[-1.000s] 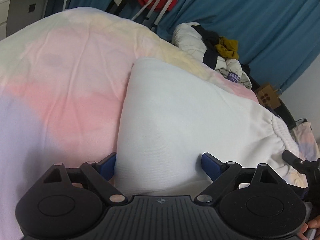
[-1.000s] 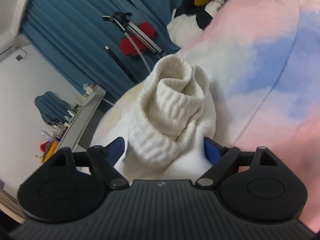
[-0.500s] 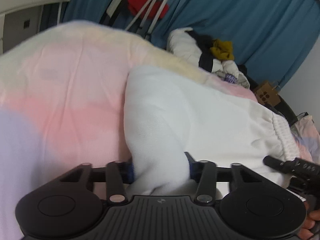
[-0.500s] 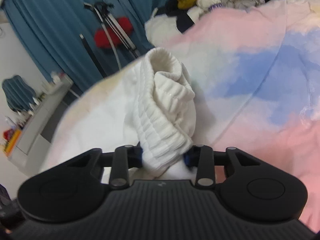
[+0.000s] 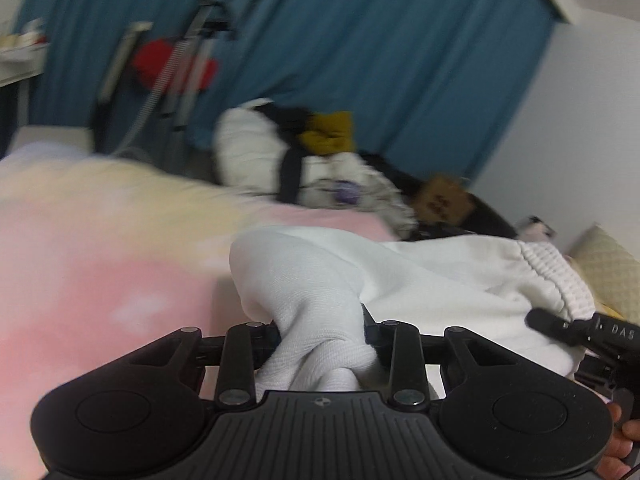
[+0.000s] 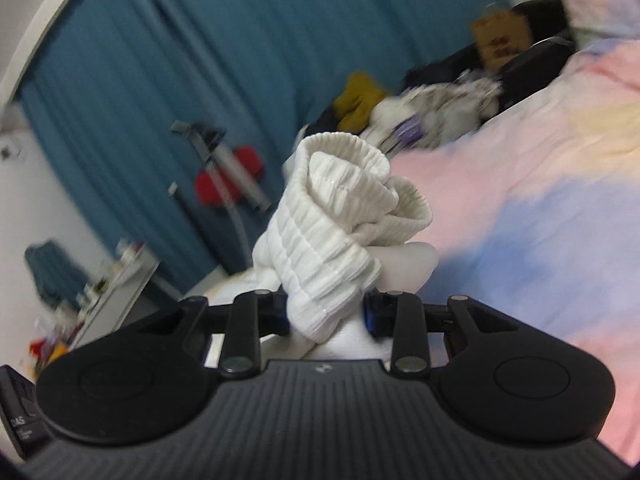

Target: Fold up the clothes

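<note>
A white garment (image 5: 420,280) lies on a bed with a pastel pink, yellow and blue cover (image 5: 100,260). My left gripper (image 5: 320,330) is shut on a bunched fold of its plain white cloth. My right gripper (image 6: 326,312) is shut on the garment's ribbed elastic band (image 6: 332,216), which stands up in a roll above the jaws. The ribbed band also shows in the left wrist view (image 5: 556,276), with the right gripper's black body at the right edge. Both hold the cloth lifted off the cover.
A pile of other clothes (image 5: 312,156), white, black and mustard, lies at the bed's far end. Behind it hang blue curtains (image 5: 360,40), with a tripod and a red item (image 5: 176,68). A cardboard box (image 5: 440,200) sits at the right. A white shelf (image 6: 112,292) stands at the left.
Both grippers went from open around the white garment to shut on it, then rose and tilted up, lifting the cloth. The views now show more curtain and less bed.
</note>
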The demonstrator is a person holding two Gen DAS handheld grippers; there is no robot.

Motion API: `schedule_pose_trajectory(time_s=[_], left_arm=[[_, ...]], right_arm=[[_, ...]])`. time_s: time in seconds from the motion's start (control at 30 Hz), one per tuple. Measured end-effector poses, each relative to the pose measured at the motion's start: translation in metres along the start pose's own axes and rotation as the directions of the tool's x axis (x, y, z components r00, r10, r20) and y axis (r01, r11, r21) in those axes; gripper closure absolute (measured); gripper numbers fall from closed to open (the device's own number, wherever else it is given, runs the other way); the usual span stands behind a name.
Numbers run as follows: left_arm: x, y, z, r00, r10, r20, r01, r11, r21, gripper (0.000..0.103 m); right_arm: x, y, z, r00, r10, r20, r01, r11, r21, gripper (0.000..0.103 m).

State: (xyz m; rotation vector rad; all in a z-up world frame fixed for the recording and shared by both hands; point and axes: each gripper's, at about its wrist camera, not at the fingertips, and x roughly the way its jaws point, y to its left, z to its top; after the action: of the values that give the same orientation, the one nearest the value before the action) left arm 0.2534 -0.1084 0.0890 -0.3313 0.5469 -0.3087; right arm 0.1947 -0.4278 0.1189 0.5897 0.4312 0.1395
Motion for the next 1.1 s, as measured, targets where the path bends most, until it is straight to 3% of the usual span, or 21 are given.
schedule_pose_trajectory(time_s=[0.17,0.33,0.43,0.57,0.7,0.87,1.1], left_arm=[[0.081,-0.083,0.003,0.994,-0.098,-0.039,0.101,0.992,0.081,0.070],[0.159,-0.130,-0.028,0.982,-0.155,-0.106,0.169,0.975,0.141,0.070],[0.194,-0.141,-0.060,0.976,-0.152,-0.157,0.179,0.969,0.173,0.071],[0.226,-0.126,-0.092,0.970,-0.158,-0.182,0.195,0.959,0.207,0.070],[0.238,-0.111,-0.109,0.965,-0.150,-0.214,0.198,0.954,0.224,0.067],[0.236,-0.102,-0.111,0.960,-0.134,-0.244,0.195,0.949,0.247,0.058],[0.177,-0.118,-0.088,0.971,-0.068,-0.229,0.136,0.945,0.299,0.045]], right_arm=[[-0.019,-0.074,0.042,0.989,-0.114,0.096,0.108,0.992,0.057,0.069],[-0.014,-0.148,0.052,0.962,-0.225,0.155,0.208,0.971,0.120,0.069],[-0.001,-0.183,0.032,0.949,-0.281,0.144,0.259,0.954,0.153,0.069],[0.018,-0.223,-0.018,0.942,-0.331,0.062,0.312,0.926,0.212,0.069],[0.019,-0.228,-0.054,0.931,-0.361,0.056,0.343,0.917,0.204,0.066],[0.021,-0.235,-0.054,0.936,-0.352,0.023,0.338,0.913,0.231,0.060],[-0.021,-0.205,-0.040,0.925,-0.379,-0.035,0.375,0.889,0.264,0.050]])
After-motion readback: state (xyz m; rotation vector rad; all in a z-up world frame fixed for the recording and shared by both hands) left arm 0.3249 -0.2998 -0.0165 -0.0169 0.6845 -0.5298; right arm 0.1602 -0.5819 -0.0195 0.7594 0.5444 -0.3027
